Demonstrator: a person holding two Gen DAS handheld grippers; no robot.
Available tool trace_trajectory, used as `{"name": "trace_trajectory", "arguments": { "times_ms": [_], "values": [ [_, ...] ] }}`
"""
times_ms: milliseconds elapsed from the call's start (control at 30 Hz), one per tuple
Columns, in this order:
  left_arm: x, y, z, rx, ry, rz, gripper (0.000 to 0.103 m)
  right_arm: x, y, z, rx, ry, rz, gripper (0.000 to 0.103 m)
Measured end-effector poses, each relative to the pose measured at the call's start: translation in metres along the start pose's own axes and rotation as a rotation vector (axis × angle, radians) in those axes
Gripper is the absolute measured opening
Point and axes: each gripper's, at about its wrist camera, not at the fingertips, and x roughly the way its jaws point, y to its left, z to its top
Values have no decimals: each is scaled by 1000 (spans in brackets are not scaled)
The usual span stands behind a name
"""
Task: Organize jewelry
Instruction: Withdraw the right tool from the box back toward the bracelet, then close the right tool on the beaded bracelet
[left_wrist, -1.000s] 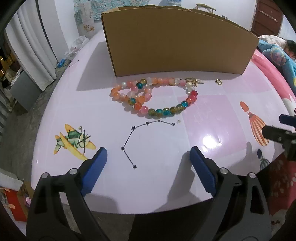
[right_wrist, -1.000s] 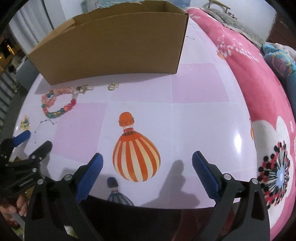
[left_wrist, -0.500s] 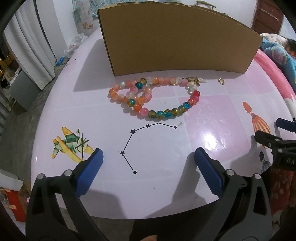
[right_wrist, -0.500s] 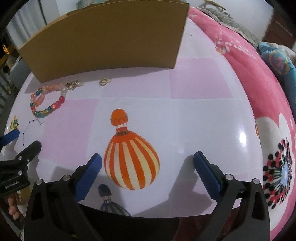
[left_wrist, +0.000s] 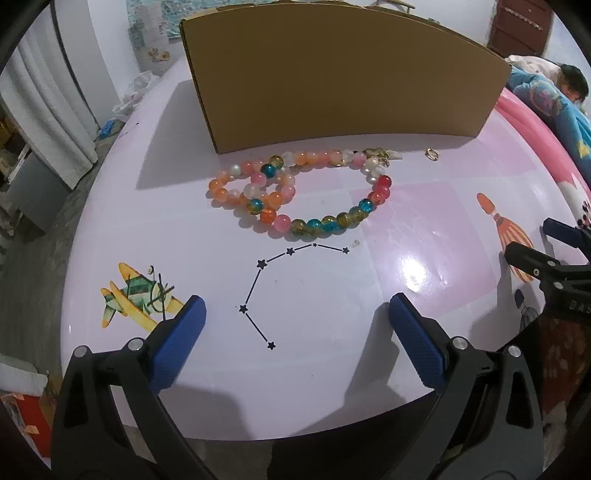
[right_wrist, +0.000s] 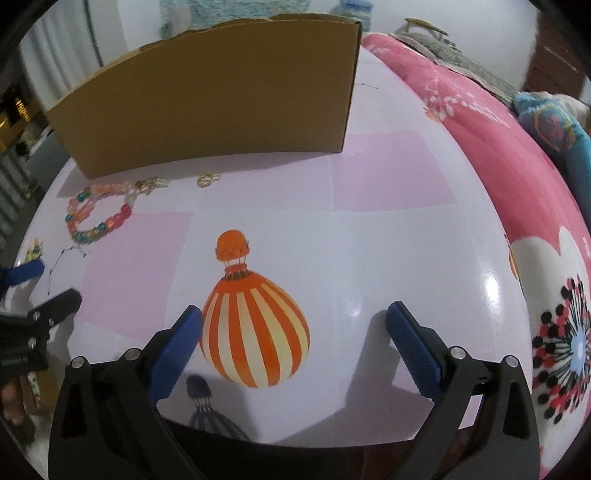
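**Both grippers spread wide and empty, jewelry not yet touched**

Over the last second the left gripper (left_wrist: 295, 317) finished widening its jaws to full spread and the view crept slightly nearer the beads; the right gripper (right_wrist: 293, 325) hangs equally wide over the printed balloon, holding nothing. That reads as readiness for a first pick, with sorting not begun. The beaded necklace (left_wrist: 306, 188) lies on the glossy table (left_wrist: 184, 229) in two overlapping loops of orange, pink, teal, amber and red glass-like beads, just in front of the cardboard box (left_wrist: 343, 85), well beyond the left fingertips. A gold clasp cluster (left_wrist: 380, 155) sits at its far right end; a small gold ring (left_wrist: 431, 154) lies apart, further right.
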Motion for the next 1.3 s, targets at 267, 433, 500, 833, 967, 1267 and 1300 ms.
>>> {"name": "trace_trajectory", "arguments": {
  "times_ms": [267, 433, 500, 833, 967, 1267, 1300],
  "values": [
    [-29, 20, -11, 0, -146, -53, 96, -26, -4, 1, 15, -58, 80, 97],
    [-46, 42, -8, -32, -237, -80, 95, -33, 13, 17, 40, -87, 295, 88],
    [-48, 46, -3, -41, -263, -82, 81, -30, 21, 25, 61, -84, 392, 81],
    [-7, 44, 24, -58, -145, -161, 46, 18, 69, 62, 69, 46, 540, 46],
    [3, 55, 31, -130, -113, -207, 38, 32, 77, 67, 63, 84, 526, 39],
    [15, 56, 53, -127, -132, -208, 16, 41, 92, 73, 24, 90, 472, 23],
    [15, 53, 54, -113, -131, -187, 15, 42, 95, 73, 14, 89, 463, 20]
  ]
}}
